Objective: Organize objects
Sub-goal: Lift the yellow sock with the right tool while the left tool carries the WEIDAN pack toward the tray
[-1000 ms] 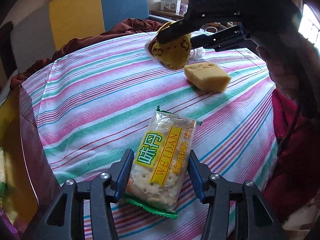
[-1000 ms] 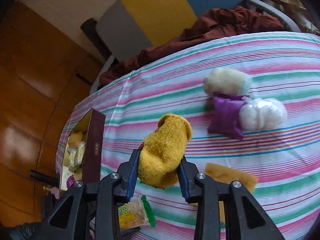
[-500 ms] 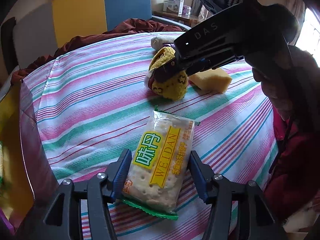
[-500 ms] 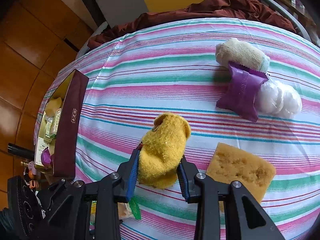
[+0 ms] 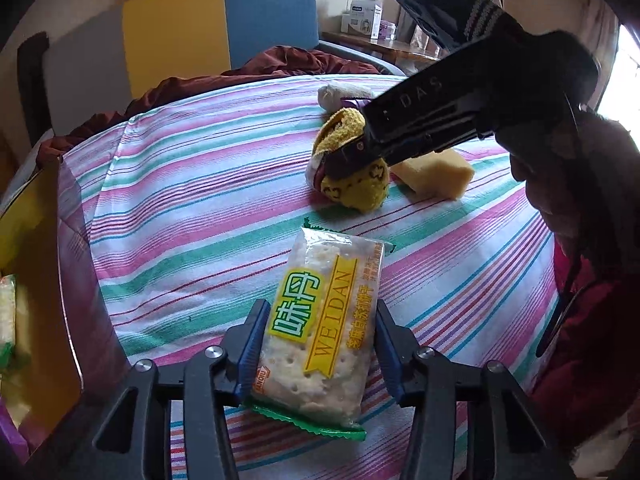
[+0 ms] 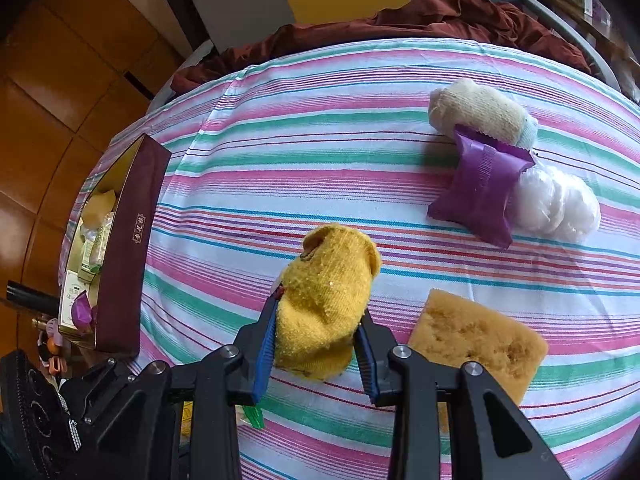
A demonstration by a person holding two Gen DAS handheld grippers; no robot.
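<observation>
A clear cracker packet (image 5: 324,280) with a yellow label and green ends lies on the striped tablecloth (image 5: 192,184). My left gripper (image 5: 320,312) straddles its near half; the jaws are closing, and both blue pads touch its sides. My right gripper (image 6: 318,320) is shut on a rolled yellow sock (image 6: 328,276), whose underside rests on the cloth. In the left wrist view the same sock (image 5: 360,188) sits beyond the packet, under the right gripper (image 5: 348,156).
A tan sponge (image 6: 476,336) lies just right of the sock. Farther back are a purple packet (image 6: 480,188), a cream sock roll (image 6: 476,112) and a white plastic bundle (image 6: 556,204). A maroon box (image 6: 132,248) with several snacks stands at the table's left edge.
The right gripper came down with the yellow sock, from above the table to resting on the cloth beside the sponge. The left gripper's jaws drew in against the cracker packet.
</observation>
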